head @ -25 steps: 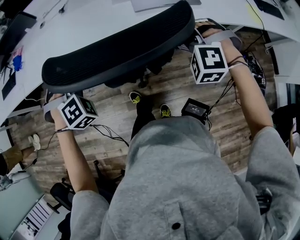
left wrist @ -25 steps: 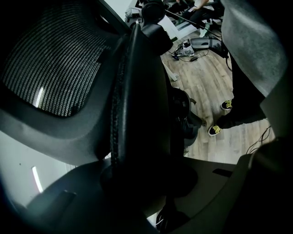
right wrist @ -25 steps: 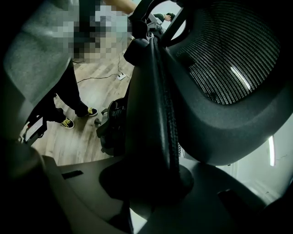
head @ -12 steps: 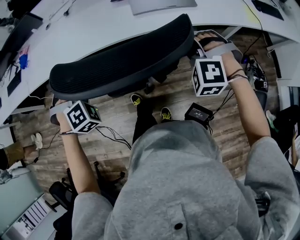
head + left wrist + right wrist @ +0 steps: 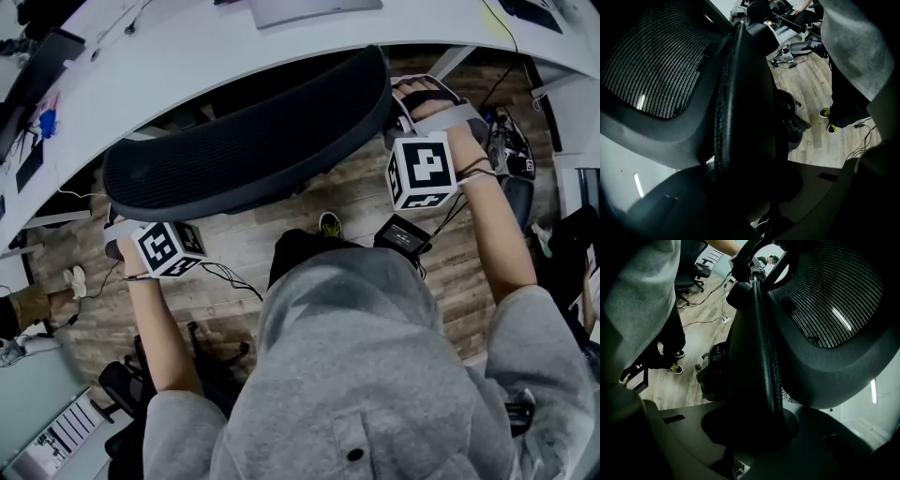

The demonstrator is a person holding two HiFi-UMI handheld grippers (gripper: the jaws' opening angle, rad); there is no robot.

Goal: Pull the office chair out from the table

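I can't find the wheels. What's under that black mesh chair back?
Below the black mesh chair back show brown wooden floor planks, one yellow-and-black shoe and thin black cables. In the head view the back covers the seat and wheels, so they cannot be seen.

Left gripper [image 5: 746, 187] tight on office chair [image 5: 737, 93] backrest edge, wooden floor [image 5: 820, 136] beyond

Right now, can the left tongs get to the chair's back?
Yes, it looks so: the left tongs are clamped on one side edge of the chair back, with nothing in the way. The right tongs grip the other edge.
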